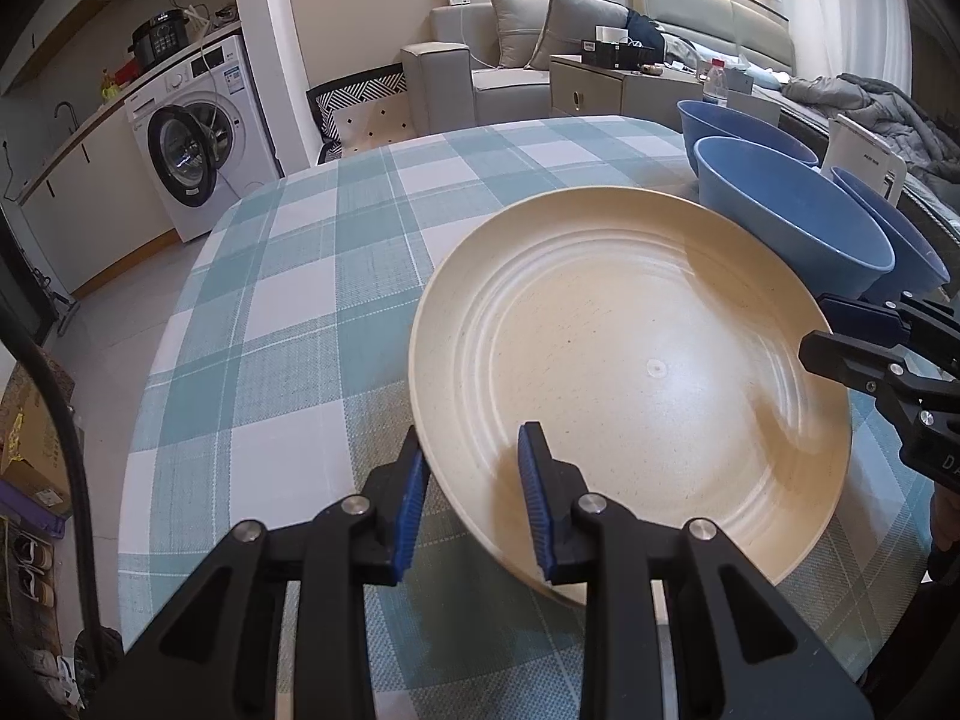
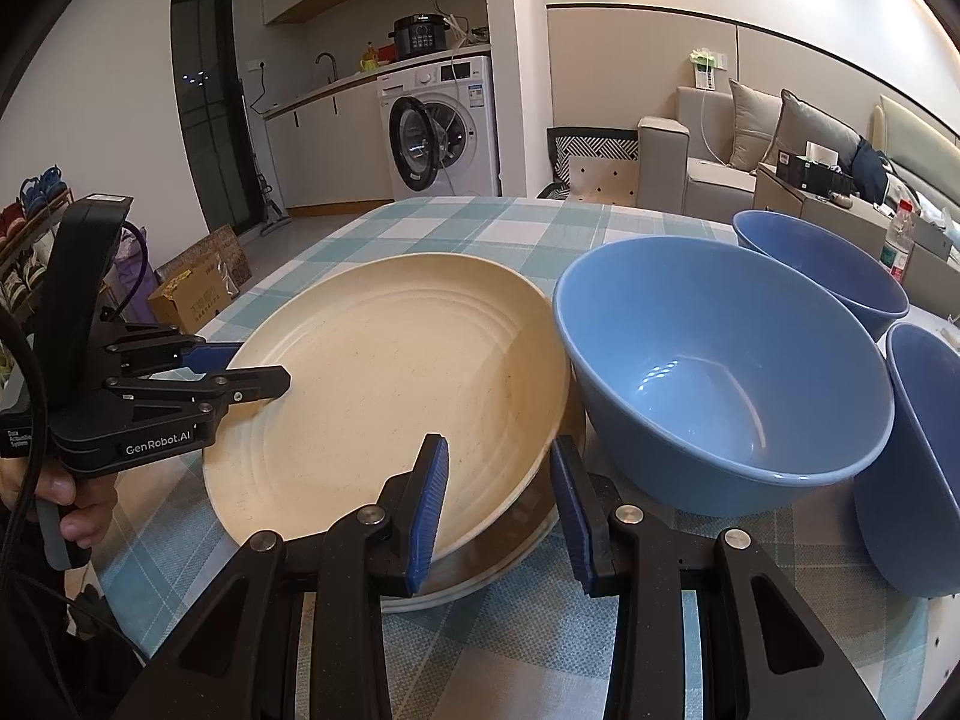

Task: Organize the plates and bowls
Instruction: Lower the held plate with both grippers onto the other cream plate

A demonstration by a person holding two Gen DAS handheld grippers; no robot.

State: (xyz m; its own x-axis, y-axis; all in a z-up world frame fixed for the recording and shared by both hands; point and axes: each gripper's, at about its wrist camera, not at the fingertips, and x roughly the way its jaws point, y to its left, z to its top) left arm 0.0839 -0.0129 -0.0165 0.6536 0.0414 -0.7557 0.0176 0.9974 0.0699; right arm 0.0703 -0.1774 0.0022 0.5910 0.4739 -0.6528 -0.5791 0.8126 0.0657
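Cream 2nd plate [image 2: 480, 576] underneath, prob.

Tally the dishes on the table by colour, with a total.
Cream plates: 2, a top plate tilted over a lower plate
Blue bowls: 3, near, far, right edge
Total: 5
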